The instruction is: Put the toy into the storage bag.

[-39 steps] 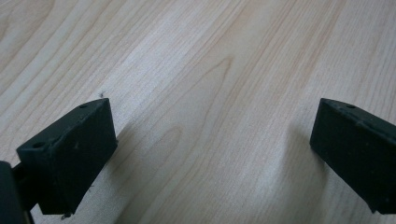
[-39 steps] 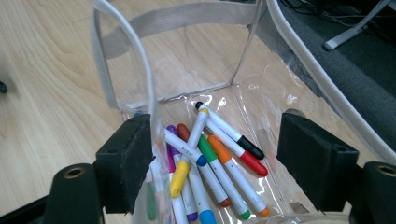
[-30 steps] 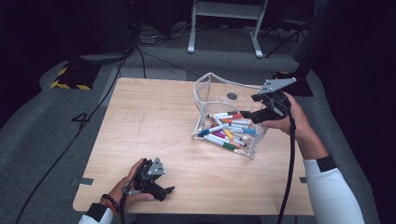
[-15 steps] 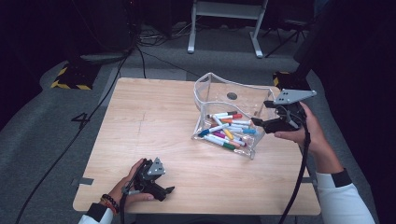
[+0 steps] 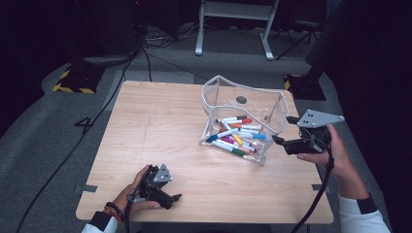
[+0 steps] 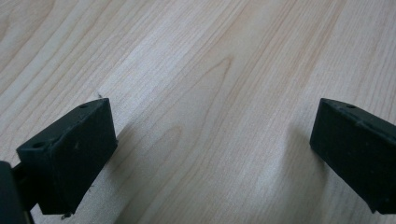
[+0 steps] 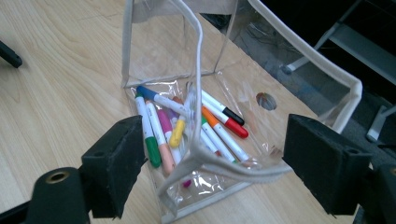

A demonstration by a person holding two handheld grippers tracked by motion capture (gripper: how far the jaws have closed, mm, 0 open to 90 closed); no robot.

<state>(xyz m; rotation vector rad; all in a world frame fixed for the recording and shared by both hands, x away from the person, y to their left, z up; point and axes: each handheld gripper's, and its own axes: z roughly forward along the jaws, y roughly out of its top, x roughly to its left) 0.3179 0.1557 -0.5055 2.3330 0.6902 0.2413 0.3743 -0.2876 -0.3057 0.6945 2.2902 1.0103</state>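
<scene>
- High view: clear plastic pouch (image 5: 252, 104) is standing open on the wooden table (image 5: 160, 126), toward the right-hand far part, w/ its opening facing up.
- Coloured markers (image 5: 235, 136) are lying in a loose pile on the pouch bottom; caps in red, orange, blue, green, pink & yellow.
- Right gripper (image 5: 285, 131) is hovering just beside the pouch's right edge, near the table's right rim, jaws pointing left at it.
- Right gripper view: jaws are standing wide apart, w/ the pouch's near corner seam (image 7: 198, 154) sitting between them; can't tell if either pad is touching the plastic.
- Left gripper (image 5: 170, 194) is resting low at the front-left of the table, well apart from the pouch.
- Left gripper view: jaws are spread wide over bare wood grain, holding nothing.
</scene>
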